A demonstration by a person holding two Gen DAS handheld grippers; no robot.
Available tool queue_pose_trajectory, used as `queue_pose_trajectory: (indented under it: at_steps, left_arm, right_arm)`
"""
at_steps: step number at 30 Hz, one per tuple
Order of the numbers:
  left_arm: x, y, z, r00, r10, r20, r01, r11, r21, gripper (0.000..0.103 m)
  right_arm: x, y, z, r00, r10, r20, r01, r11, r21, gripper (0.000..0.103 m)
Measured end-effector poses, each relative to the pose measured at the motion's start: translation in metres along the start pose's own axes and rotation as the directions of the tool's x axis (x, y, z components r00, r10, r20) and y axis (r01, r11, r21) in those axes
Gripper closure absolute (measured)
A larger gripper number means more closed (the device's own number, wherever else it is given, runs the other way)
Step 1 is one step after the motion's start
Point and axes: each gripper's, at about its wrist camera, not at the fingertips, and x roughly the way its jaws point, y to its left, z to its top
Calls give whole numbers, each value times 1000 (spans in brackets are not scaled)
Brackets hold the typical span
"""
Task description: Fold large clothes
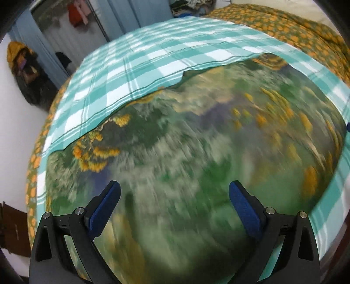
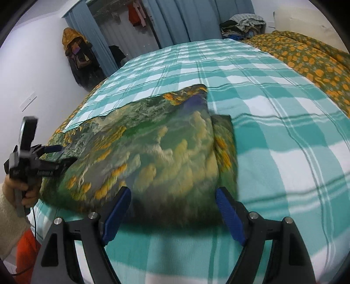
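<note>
A green garment (image 2: 166,148) printed with yellow, orange and cream flowers lies folded on the teal-and-white checked sheet (image 2: 273,135) of a bed. In the left wrist view the garment (image 1: 186,153) is motion-blurred and fills the frame below my left gripper (image 1: 175,185), whose blue-padded jaws stand wide apart with nothing between them. My right gripper (image 2: 172,192) hovers open over the garment's near edge, not pinching cloth. The right wrist view also shows the left gripper (image 2: 64,156), held by a hand (image 2: 20,187), at the garment's left end.
A green blanket with orange flowers (image 2: 306,59) lies along the bed's right side. A heap of clothes (image 2: 242,24) sits behind the bed. Blue curtains (image 2: 186,19) and a hanging yellow-hooded bundle (image 2: 75,48) stand against the far wall.
</note>
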Motion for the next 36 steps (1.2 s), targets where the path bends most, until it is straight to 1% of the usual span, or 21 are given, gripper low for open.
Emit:
queue_pose_trajectory:
  at_steps: [3, 6, 9, 12, 14, 15, 17, 18, 19, 21, 23, 24, 25, 26, 27, 28, 29, 30, 33, 34, 36]
  left_arm:
    - [-18, -8, -21, 1000, -31, -7, 30, 999, -23, 4]
    - [-37, -18, -36, 996, -90, -15, 90, 996, -16, 4]
    - [-55, -26, -35, 991, -128, 29, 129, 991, -29, 4]
    - [-62, -32, -17, 982, -167, 91, 172, 984, -50, 4]
    - [-55, -39, -8, 977, -193, 92, 197, 979, -43, 4]
    - [-47, -46, -4, 975, -206, 79, 209, 978, -26, 4]
    - [-31, -54, -2, 977, -208, 44, 208, 978, -10, 4]
    - [-16, -59, -2, 975, -222, -2, 222, 975, -13, 3]
    - [-5, -61, -5, 972, -234, -28, 233, 972, -30, 3]
    - [8, -61, -8, 967, -252, -44, 249, 967, -51, 1]
    - [14, -59, -9, 962, -269, -46, 266, 962, -65, 1]
    - [13, -58, -9, 960, -275, -46, 272, 960, -67, 1]
    - [10, -58, -6, 959, -279, -58, 275, 959, -62, 1]
    - [8, -57, -4, 958, -277, -68, 273, 960, -60, 1]
    - [4, -55, -2, 958, -276, -79, 271, 961, -61, 1]
    - [-1, -51, 1, 958, -275, -84, 270, 961, -67, 3]
    - [-8, -44, 6, 957, -277, -82, 271, 959, -82, 10]
    - [-16, -37, 14, 956, -283, -78, 275, 956, -99, 12]
    - [-50, -16, 47, 955, -297, -13, 293, 947, -133, 12]
    - [-62, -12, 58, 953, -303, 6, 302, 945, -129, 12]
    - [-89, -10, 83, 941, -337, 40, 339, 935, -103, 10]
  right_arm:
    - [-8, -12, -17, 1000, 3, -19, -2, 998, 59, 21]
    - [-9, -28, -32, 999, 5, -31, -1, 991, 132, 21]
    - [-8, -45, -43, 998, 62, -23, -54, 966, 254, 21]
    - [-3, -60, -43, 988, 152, 30, -152, 908, 390, 21]
    - [5, -64, -37, 976, 205, 67, -213, 869, 446, 21]
    - [13, -66, -33, 973, 222, 67, -226, 850, 475, 21]
    - [30, -69, -26, 966, 250, 60, -244, 817, 523, 21]
    - [38, -70, -23, 966, 250, 59, -241, 803, 544, 20]
    - [48, -73, -20, 964, 258, 66, -248, 782, 572, 14]
    - [60, -78, -18, 964, 253, 84, -248, 739, 626, 13]
    - [66, -81, -16, 964, 245, 102, -251, 714, 653, 14]
    - [68, -80, -14, 968, 232, 99, -239, 719, 653, 25]
    - [69, -79, -12, 974, 211, 84, -215, 737, 641, 46]
    - [67, -76, -11, 976, 201, 86, -210, 751, 626, 48]
    - [63, -72, -10, 976, 195, 99, -214, 763, 610, 57]
    - [58, -66, -8, 978, 181, 108, -209, 788, 579, 63]
    - [49, -57, -4, 980, 160, 120, -200, 819, 538, 64]
    - [42, -50, -1, 980, 145, 136, -194, 841, 505, 67]
    - [15, -19, 9, 976, 101, 192, -168, 912, 375, 69]
    - [4, -3, 15, 972, 86, 217, -152, 940, 305, 69]
    - [-13, 21, 22, 965, 73, 252, -126, 972, 200, 69]
